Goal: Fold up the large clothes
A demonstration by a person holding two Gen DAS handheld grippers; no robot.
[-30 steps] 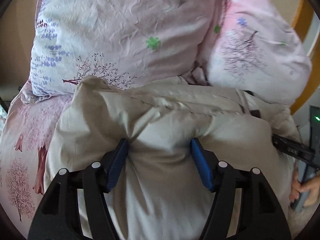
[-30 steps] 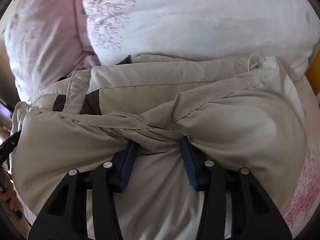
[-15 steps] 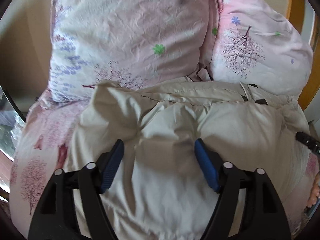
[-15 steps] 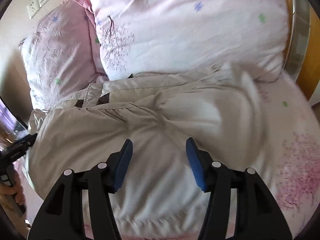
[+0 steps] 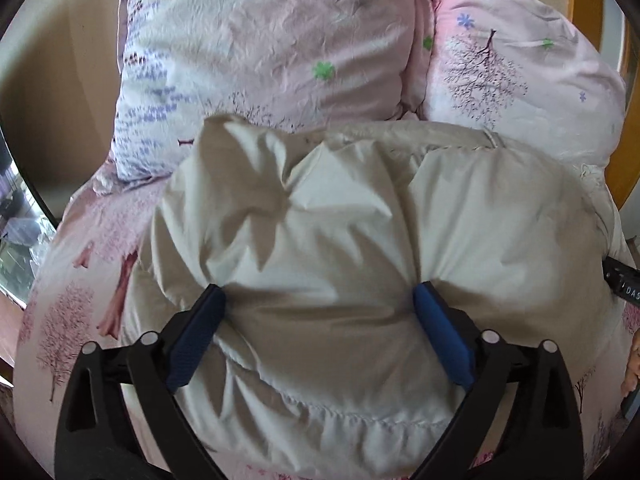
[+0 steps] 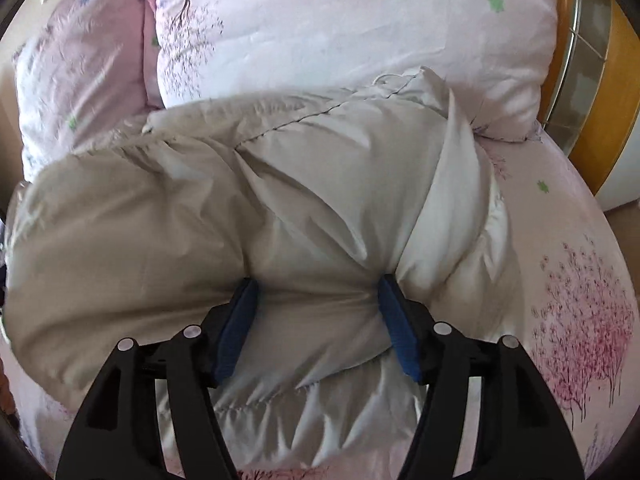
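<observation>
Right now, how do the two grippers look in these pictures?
Both look alike. The left gripper and the right gripper each have two black plastic fingers with open triangular frames, small silver rivets and ribbed blue pads on the inner faces. No cables or sleeves show.

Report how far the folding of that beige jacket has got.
Done: the jacket lies doubled over in a puffy bundle on the bed, below the pillows. In hand: both the left gripper and the right gripper have just been opening, jaws wide around bulging fabric, apparently no longer pinching it. Left: flattening the bundle, perhaps another fold.
</observation>
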